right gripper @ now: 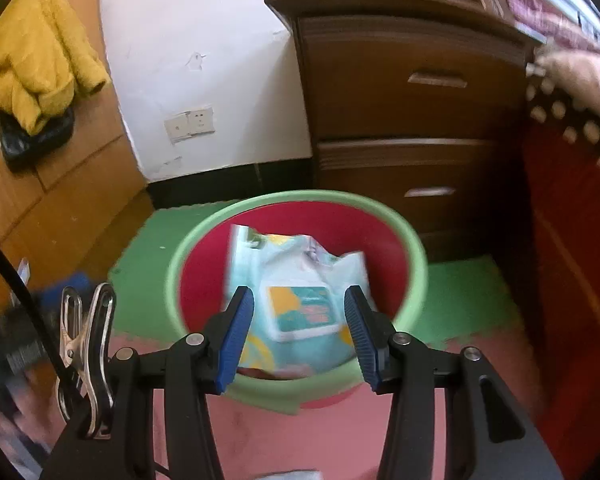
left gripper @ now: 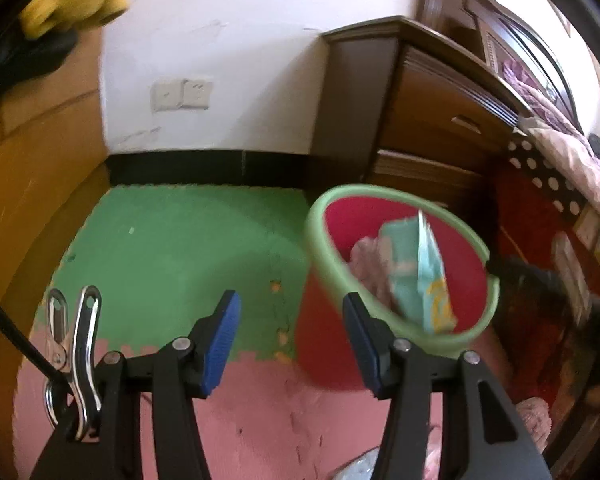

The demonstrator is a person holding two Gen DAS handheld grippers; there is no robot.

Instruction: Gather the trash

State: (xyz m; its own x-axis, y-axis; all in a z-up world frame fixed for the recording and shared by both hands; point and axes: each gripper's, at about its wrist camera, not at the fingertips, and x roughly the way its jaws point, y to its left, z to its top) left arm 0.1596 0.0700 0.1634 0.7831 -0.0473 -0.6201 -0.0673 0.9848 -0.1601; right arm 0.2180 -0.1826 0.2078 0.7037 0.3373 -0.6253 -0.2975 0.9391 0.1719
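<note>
Low in the centre of your right view, the light blue packet (right gripper: 300,288) lies inside the red bin (right gripper: 380,232), so that piece looks collected. Your right gripper (right gripper: 298,332) is spread, pads clear of it. Your left gripper (left gripper: 292,344) gapes empty over the floor mat (left gripper: 172,248). At the bottom edge something pale (left gripper: 356,466) may remain.

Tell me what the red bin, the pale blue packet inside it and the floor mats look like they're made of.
Red bin: probably moulded plastic, smooth, with a light green rim.
Pale blue packet: likely thin printed plastic film, since it is creased and slightly glossy; blur leaves this open.
Floor mats: apparently foam tiles, matte green and pink, joined by toothed puzzle edges.
</note>
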